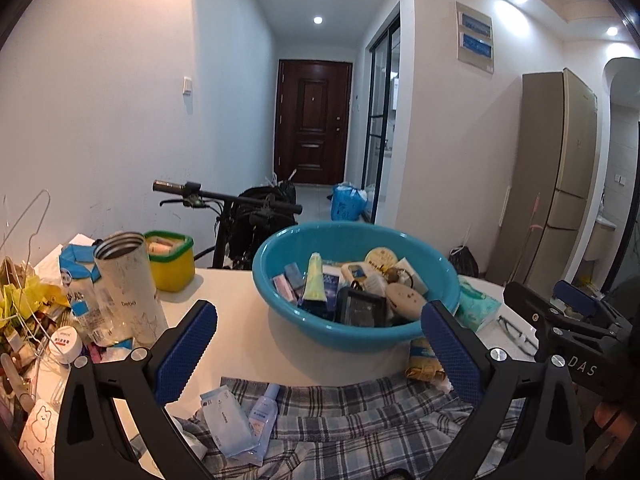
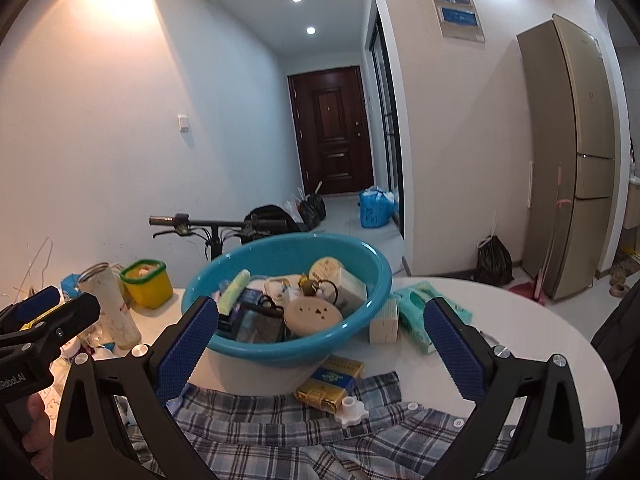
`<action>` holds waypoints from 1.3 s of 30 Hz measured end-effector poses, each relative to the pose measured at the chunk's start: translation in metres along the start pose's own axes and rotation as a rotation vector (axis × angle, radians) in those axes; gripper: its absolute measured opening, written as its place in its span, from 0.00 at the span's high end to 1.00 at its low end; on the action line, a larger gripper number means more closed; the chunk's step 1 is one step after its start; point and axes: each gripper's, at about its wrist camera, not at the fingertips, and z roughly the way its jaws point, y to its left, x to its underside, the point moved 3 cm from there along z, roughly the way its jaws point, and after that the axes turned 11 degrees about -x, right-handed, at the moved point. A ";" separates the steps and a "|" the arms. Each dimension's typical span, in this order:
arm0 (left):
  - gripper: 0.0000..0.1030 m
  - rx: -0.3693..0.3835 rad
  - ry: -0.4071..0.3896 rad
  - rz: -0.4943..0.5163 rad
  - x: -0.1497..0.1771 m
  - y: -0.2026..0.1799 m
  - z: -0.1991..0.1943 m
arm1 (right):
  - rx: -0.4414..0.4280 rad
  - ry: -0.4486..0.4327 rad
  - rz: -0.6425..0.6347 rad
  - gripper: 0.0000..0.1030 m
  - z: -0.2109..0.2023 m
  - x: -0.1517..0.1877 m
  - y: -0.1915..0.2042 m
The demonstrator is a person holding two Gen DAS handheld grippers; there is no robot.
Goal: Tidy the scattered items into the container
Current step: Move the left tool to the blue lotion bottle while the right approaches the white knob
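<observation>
While both grippers hang spread wide and empty above the near edge of the table [image 2: 540, 320], the step in hand looks like choosing the next loose item. The left gripper [image 1: 320, 344] has a small wipes packet [image 1: 228, 420] and a little bottle [image 1: 264, 408] just below and between its fingers, lying on a plaid shirt [image 1: 360, 420]. The right gripper [image 2: 320, 344] has a yellow-and-blue pack [image 2: 330, 384] and a white knob [image 2: 352, 410] just below it, at the shirt's far edge.

To do it well, I would take one small thing at a time, come straight down so the pads straddle it across its narrow side, and avoid pinching the cloth along with it. The flat packet probably needs a low, angled approach; it may slide on the fabric.

Straight ahead of both tools sits the blue basin [image 1: 280, 312], already well filled: a green-white tube [image 1: 314, 276] leaning upright, a round beige piece [image 1: 404, 298], a dark pouch [image 1: 360, 308], a round tin [image 1: 380, 258] and small boxes. Room remains near its front wall, so drops should go there. Ahead and left, a yellow tub [image 1: 172, 268] with a green rim holds something pale, and a tall cup [image 1: 128, 280] stands open. A green tissue pack [image 2: 420, 312] lies to the basin's right.
</observation>
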 end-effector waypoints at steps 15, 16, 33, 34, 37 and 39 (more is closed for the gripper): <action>0.00 -0.061 0.233 0.058 0.052 -0.002 0.077 | 0.019 0.213 -0.014 0.01 0.067 0.055 -0.010; 0.00 -0.065 0.239 0.061 0.054 -0.003 0.081 | 0.008 0.231 -0.015 0.01 0.071 0.060 -0.011; 0.00 -0.079 0.484 0.017 0.096 0.007 0.141 | -0.015 0.405 -0.038 0.01 0.113 0.099 -0.017; 0.00 -0.076 0.504 0.004 0.099 0.009 0.145 | -0.016 0.410 -0.034 0.01 0.115 0.100 -0.018; 0.00 -0.068 0.542 -0.012 0.105 0.011 0.152 | -0.018 0.421 -0.031 0.01 0.118 0.103 -0.019; 0.00 -0.063 0.552 -0.006 0.107 0.011 0.153 | -0.016 0.429 -0.031 0.01 0.121 0.104 -0.020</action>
